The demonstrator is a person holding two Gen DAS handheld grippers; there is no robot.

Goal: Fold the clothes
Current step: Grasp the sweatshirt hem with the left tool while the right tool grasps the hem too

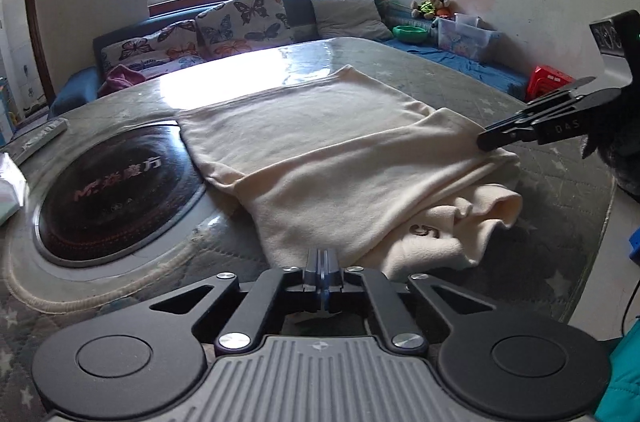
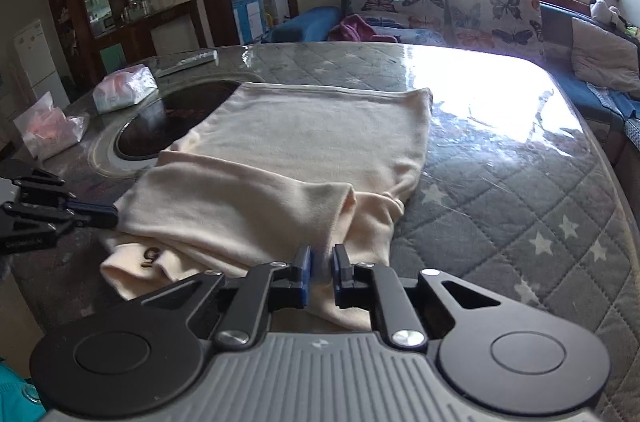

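Observation:
A cream garment lies on the quilted table, its near part folded over in a loose layer, with a small dark print on the fabric underneath. My left gripper is shut, its tips at the near-left edge of the folded layer; I see no fabric between them. My right gripper holds the fold's other end, a bunch of cloth filling the narrow gap between its blue pads.
A round black cooktop is set into the table, partly under the garment. A tissue pack and a plastic bag lie at the table's left end, a remote nearby. A sofa with butterfly cushions stands behind.

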